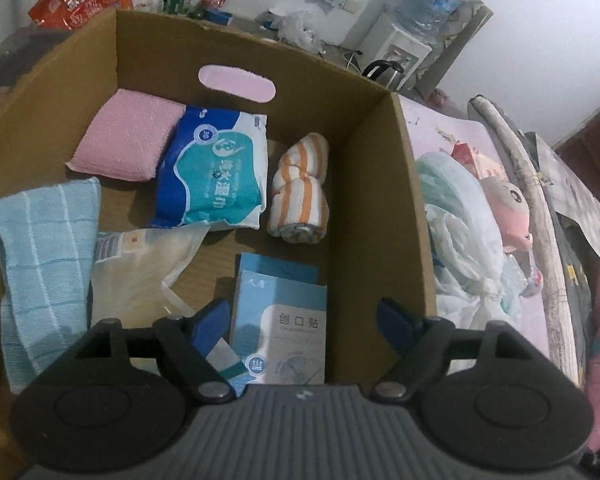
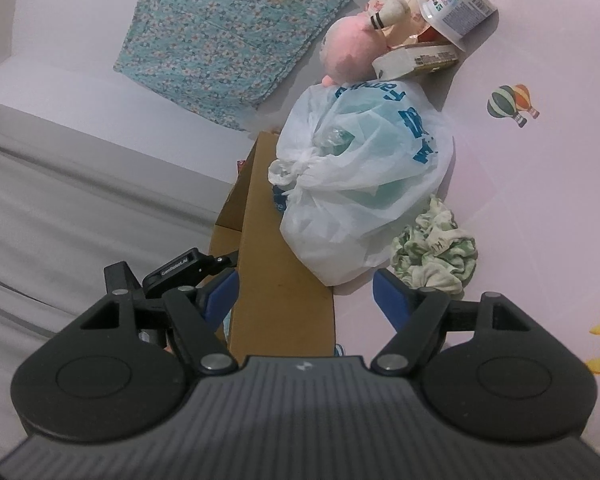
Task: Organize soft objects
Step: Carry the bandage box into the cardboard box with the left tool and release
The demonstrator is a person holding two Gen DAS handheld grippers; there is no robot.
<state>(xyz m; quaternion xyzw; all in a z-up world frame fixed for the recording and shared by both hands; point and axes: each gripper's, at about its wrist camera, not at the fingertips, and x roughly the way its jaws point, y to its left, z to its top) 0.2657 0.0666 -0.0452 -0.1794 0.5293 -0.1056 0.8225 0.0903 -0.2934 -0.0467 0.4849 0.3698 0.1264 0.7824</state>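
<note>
An open cardboard box [image 1: 380,200] holds a pink pad [image 1: 128,140], a blue-and-white wipes pack [image 1: 212,176], a rolled orange-striped towel [image 1: 300,196], a light blue cloth [image 1: 44,260], a clear plastic bag [image 1: 140,272] and a blue plaster box [image 1: 284,312]. My left gripper [image 1: 302,314] hangs open over the plaster box, its pads clear of it. My right gripper [image 2: 304,284] is open outside the box, straddling the cardboard wall [image 2: 276,280] without touching it. Beyond it lie a tied white plastic bag [image 2: 364,184], a crumpled green-and-white cloth [image 2: 436,252] and a pink plush toy [image 2: 348,48].
The box stands on a pale pink sheet [image 2: 540,200]. Food packets and a yoghurt cup [image 2: 456,4] sit behind the plush. A water dispenser [image 1: 404,48], a kettle [image 1: 384,70] and a red bag [image 1: 80,0] stand beyond the box. A floral cloth [image 2: 228,28] hangs on the wall.
</note>
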